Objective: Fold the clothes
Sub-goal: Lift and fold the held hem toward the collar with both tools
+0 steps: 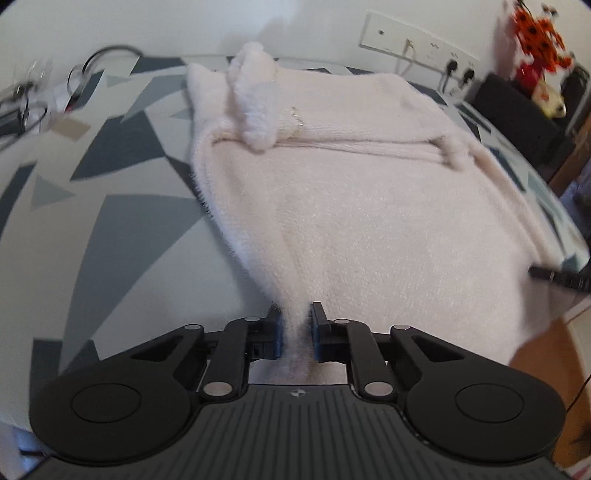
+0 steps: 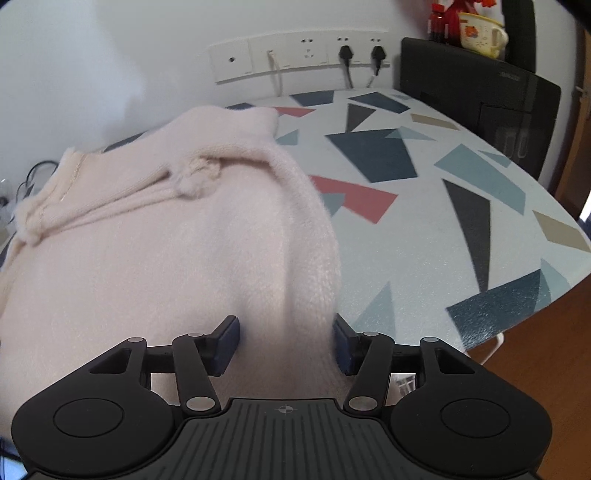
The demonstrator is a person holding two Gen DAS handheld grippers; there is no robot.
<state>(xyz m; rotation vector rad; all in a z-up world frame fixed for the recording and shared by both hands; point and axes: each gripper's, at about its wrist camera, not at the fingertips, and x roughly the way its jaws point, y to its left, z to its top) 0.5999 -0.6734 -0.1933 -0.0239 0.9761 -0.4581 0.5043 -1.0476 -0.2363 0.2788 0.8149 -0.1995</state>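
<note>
A fluffy pale pink sweater [image 1: 369, 221] lies partly folded on a table covered with a cloth of coloured triangles [image 1: 110, 221]. One sleeve is laid across its far part, with the cuff [image 1: 255, 92] sticking up. My left gripper [image 1: 297, 325] is shut on the sweater's near left edge, and the fabric is pulled into a narrow pinch between the pads. In the right wrist view the sweater [image 2: 166, 258] fills the left half. My right gripper [image 2: 286, 339] stands open with a thick fold of its near right edge between the wide jaws.
A wall socket strip [image 2: 295, 55] with plugged cables runs behind the table [image 2: 443, 221]. A black case [image 2: 480, 92] and a mug [image 2: 480, 33] stand at the back right. Loose cables [image 1: 37, 103] lie at the back left. The wooden floor [image 2: 535, 350] shows past the table's right edge.
</note>
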